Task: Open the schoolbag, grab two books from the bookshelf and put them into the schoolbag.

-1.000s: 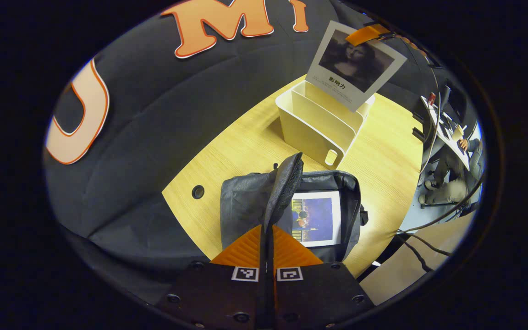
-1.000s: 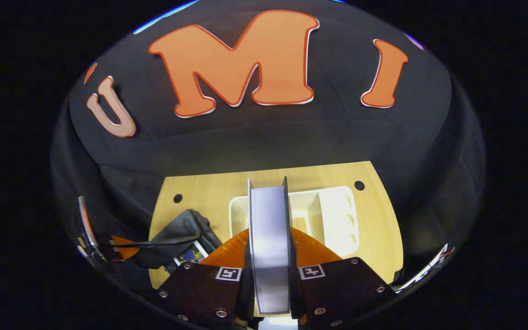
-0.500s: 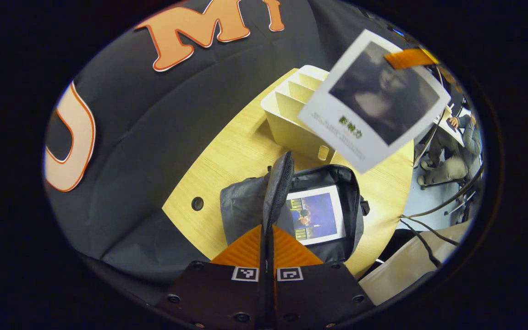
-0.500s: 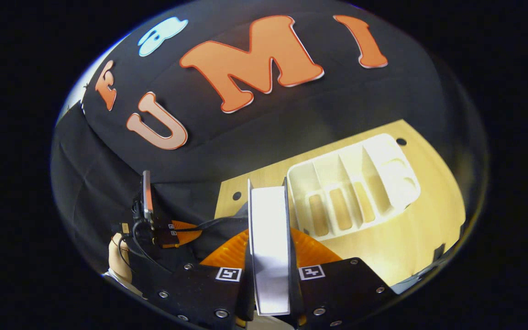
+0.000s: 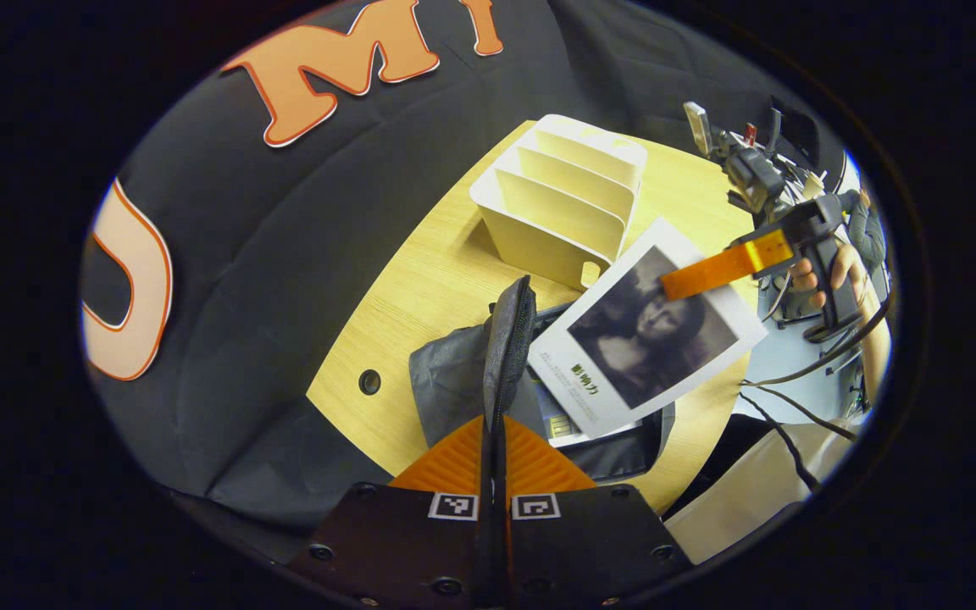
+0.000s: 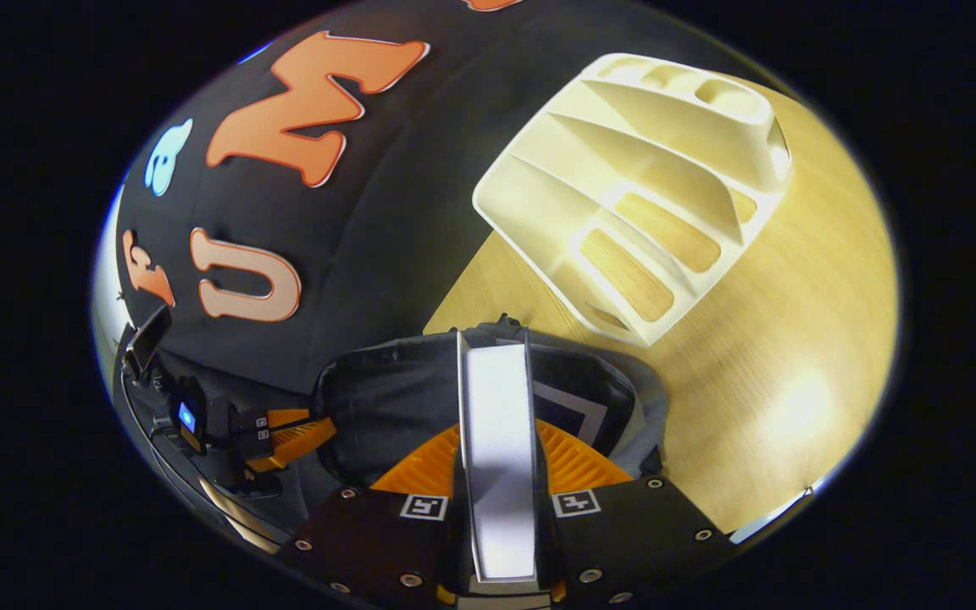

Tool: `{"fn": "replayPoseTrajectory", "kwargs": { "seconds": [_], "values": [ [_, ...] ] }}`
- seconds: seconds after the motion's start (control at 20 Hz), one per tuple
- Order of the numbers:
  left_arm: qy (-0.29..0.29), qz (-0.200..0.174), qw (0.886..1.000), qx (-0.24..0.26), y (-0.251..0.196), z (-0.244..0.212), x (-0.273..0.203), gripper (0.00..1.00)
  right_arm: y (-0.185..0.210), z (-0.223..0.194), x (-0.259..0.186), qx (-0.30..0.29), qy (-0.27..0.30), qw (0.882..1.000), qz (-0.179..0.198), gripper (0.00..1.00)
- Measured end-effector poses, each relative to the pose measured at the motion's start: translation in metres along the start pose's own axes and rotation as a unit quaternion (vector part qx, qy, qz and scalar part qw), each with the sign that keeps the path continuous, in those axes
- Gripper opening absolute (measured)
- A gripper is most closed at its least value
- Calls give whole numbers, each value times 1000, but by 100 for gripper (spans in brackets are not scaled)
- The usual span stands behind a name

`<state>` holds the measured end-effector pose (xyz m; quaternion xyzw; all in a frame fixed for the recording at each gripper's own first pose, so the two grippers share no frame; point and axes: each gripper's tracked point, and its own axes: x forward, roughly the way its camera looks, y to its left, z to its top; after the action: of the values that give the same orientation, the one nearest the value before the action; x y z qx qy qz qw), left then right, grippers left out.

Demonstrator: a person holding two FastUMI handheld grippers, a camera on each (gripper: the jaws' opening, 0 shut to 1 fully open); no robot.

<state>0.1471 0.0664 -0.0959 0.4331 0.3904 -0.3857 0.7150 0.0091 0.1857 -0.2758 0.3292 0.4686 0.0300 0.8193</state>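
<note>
While two books are showing, one book (image 5: 647, 330) with a dark portrait cover is hanging tilted at centre right of the left gripper view, the right gripper (image 5: 712, 273) clamping its corner. A second book (image 5: 562, 426) is lying inside the open grey schoolbag (image 5: 446, 381) (mostly covered). At lower centre, the left gripper (image 5: 495, 424) is pinching the bag's flap. The cream bookshelf (image 5: 560, 199) is sitting upper centre on the table (image 5: 420, 296).

A dark grey fabric schoolbag (image 5: 454, 381) lies on the pale yellow wood-grain counter (image 5: 420, 288) beside a cream plastic bookshelf (image 5: 560, 199), while a white-bordered book with a dark portrait cover (image 5: 645, 335) hangs above it.
</note>
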Motion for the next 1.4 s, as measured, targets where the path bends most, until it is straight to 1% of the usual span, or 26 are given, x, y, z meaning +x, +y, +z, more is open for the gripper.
{"fn": "replayPoseTrajectory", "kwargs": {
  "seconds": [0.2, 0.3, 0.4, 0.45, 0.5, 0.6, 0.7, 0.8, 0.85, 0.9, 0.95, 1.05, 1.1, 1.15, 1.2, 1.3, 1.35, 1.4],
  "values": [
    [0, 1, 1000, 2, 0, 5, 0, 1, -7, -10, 37, 41, -14, 999, 19, 30],
    [-5, -8, 1000, 4, -5, 9, -3, 0, -5, -14, 54, 70, -23, 997, 37, 30],
    [-10, -11, 1000, 4, -7, 14, -7, 1, -6, -18, 70, 105, -44, 992, 51, 30],
    [-13, -12, 1000, 3, -8, 16, -9, 1, -6, -14, 76, 122, -70, 988, 56, 30],
    [-15, -15, 1000, -2, -10, 16, -10, 0, -6, -13, 83, 135, -86, 986, 55, 30],
    [-20, -26, 999, -8, -15, 16, -12, 0, -6, -19, 95, 156, -98, 981, 55, 30],
    [-20, -25, 999, -11, -14, 15, -11, 0, -7, -28, 107, 159, -99, 982, 41, 32],
    [-19, -25, 999, -18, -13, 13, -10, 0, -6, -34, 115, 155, -96, 983, 18, 36],
    [-20, -24, 999, -22, -12, 12, -9, 0, -8, -34, 117, 152, -99, 983, 4, 40],
    [-22, -25, 999, -26, -12, 12, -9, 0, -10, -37, 121, 148, -98, 984, -15, 51],
    [-23, -26, 999, -29, -13, 12, -9, 0, -8, -41, 125, 145, -95, 985, -20, 48],
    [-28, -30, 998, -36, -18, 15, -9, 0, -6, -45, 128, 155, -90, 983, -30, 51],
    [-31, -34, 998, -42, -19, 16, -8, 0, -7, -45, 129, 156, -93, 983, -38, 50],
    [-36, -34, 998, -50, -20, 21, -11, 0, -8, -48, 128, 152, -92, 983, -48, 51],
    [-35, -31, 998, -47, -18, 23, -8, 1, -16, -54, 131, 146, -84, 983, -75, 52],
    [-34, -36, 998, -50, -22, 22, -8, 0, -36, -77, 132, 138, -42, 981, -128, 64],
    [-34, -38, 997, -52, -25, 19, -7, 0, -37, -84, 127, 136, -27, 982, -131, 74],
    [-33, -40, 997, -59, -24, 16, -6, 0, -35, -87, 127, 133, -20, 983, -128, 75]
  ]
}}
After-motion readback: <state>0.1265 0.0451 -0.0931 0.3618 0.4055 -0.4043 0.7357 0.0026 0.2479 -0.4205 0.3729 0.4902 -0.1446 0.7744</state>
